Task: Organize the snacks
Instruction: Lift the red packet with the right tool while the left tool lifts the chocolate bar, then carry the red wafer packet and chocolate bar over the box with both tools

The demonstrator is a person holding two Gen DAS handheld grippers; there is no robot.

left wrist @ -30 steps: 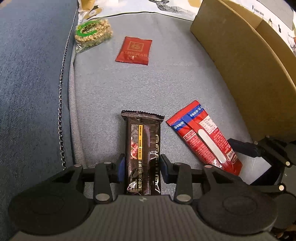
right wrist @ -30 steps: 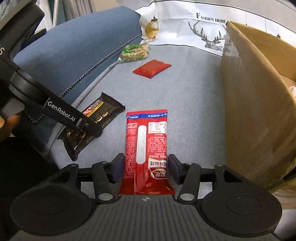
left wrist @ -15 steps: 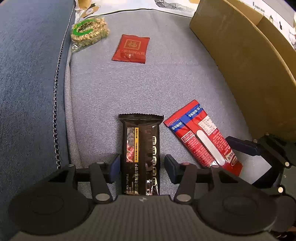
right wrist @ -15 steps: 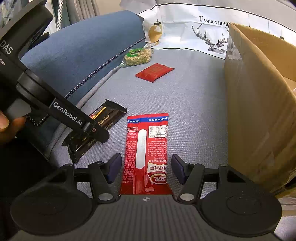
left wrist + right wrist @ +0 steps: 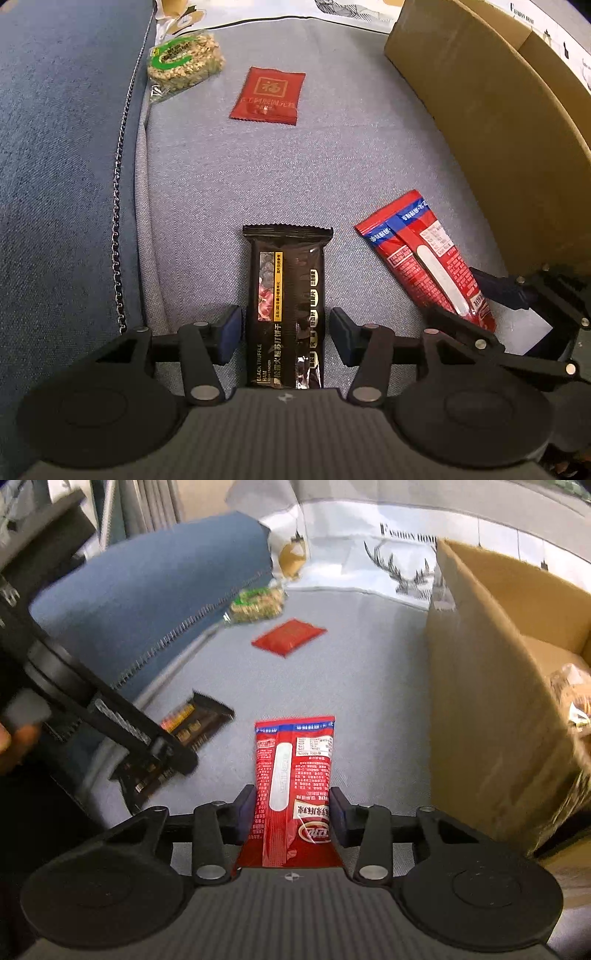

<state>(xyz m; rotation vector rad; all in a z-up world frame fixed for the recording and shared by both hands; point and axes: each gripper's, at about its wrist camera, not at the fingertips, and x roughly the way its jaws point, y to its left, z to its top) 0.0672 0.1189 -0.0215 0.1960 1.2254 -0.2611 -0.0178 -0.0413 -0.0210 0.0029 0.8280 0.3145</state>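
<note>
Both of my claws sat over a snack on the grey sofa cushion. My right gripper had just been closing, and its blue pads met the two long edges of the red packet, pinching it near its lower end. The packet's long axis ran straight ahead along my fingers, its far end pointing away, and the cardboard box stood just to its right. My left gripper stood open astride the black cracker bar, pads clear of both edges, and the bar likewise lay lengthwise between them. I judged the right hand nearer the box.
</note>
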